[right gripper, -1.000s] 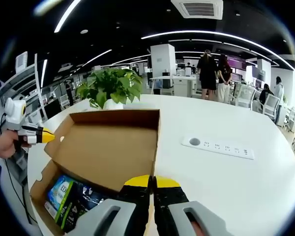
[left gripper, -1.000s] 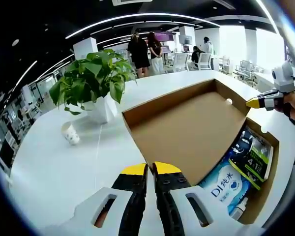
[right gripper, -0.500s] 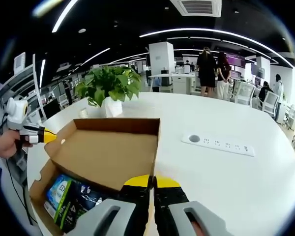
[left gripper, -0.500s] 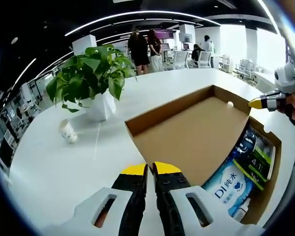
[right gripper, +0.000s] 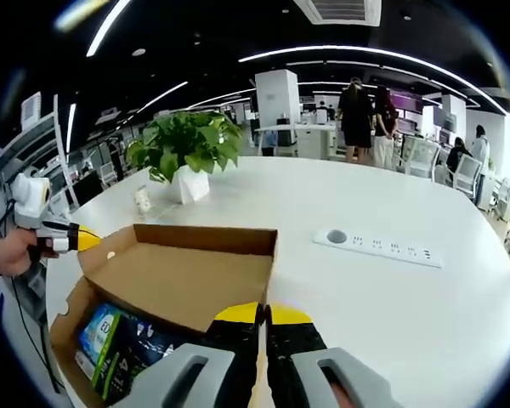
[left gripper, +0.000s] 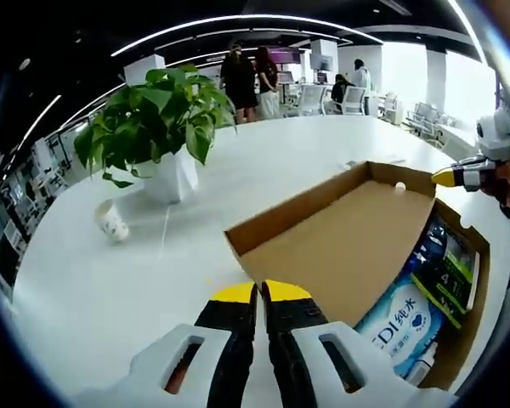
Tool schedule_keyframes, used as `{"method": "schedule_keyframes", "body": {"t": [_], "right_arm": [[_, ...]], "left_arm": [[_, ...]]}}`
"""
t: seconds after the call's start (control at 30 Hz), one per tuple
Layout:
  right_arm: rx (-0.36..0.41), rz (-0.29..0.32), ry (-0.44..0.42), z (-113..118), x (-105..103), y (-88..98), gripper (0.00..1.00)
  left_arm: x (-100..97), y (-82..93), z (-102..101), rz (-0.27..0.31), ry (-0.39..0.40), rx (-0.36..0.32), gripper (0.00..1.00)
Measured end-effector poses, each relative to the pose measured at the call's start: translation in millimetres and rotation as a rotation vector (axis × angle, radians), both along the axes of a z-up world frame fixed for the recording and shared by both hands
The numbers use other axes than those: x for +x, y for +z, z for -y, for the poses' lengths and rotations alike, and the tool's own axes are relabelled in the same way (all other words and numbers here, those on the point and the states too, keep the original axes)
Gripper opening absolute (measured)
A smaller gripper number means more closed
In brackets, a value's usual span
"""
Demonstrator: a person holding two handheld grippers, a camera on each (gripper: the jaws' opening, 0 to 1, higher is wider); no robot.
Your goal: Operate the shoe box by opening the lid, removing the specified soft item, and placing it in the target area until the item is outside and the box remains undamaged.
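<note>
Showing one shoe box [right gripper: 174, 285], two packets [left gripper: 421, 285].

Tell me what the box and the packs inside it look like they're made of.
Box: plain brown cardboard, matte, with thin folded walls. Packs: likely soft plastic film, glossy, with printed lettering and highlights on their surface.

Both views sit low and close at opposite sides of the shoe box [left gripper: 348, 246], facing across the white table [right gripper: 391, 297]; apparently both share the plant [left gripper: 149, 119].
</note>
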State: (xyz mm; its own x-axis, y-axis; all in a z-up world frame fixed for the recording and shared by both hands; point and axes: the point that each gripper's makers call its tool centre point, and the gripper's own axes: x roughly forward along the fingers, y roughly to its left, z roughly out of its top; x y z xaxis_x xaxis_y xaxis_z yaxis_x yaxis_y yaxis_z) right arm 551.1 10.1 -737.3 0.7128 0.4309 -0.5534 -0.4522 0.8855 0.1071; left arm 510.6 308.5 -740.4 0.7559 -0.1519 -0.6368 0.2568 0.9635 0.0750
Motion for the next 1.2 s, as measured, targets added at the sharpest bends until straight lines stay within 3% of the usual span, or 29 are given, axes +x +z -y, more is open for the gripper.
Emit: {"method": "schedule_keyframes", "body": {"t": [0.13, 0.7, 1.07, 1.2], "right_arm": [[-0.005, -0.011, -0.003, 1, -1, -4.5, 0.00], [-0.010, -0.023, -0.006, 2, -5, -3.8, 0.00], [-0.024, -0.055, -0.001, 6, -18, -9.2, 0.00], [-0.022, -0.056, -0.007, 9, -23, -8.8, 0.00]], "left_arm": [[0.7, -6.4, 3, -0.007, -0.009, -0.009, 0.00], [-1.2, -0.9, -3, 0.011, 0.012, -0.027, 0.00], [-20.8, 9.0, -6, 0.021, 0.030, -0.035, 0.00], [-31.0, 5.3, -6, 0.006, 0.035, -0.035, 0.00]]}}
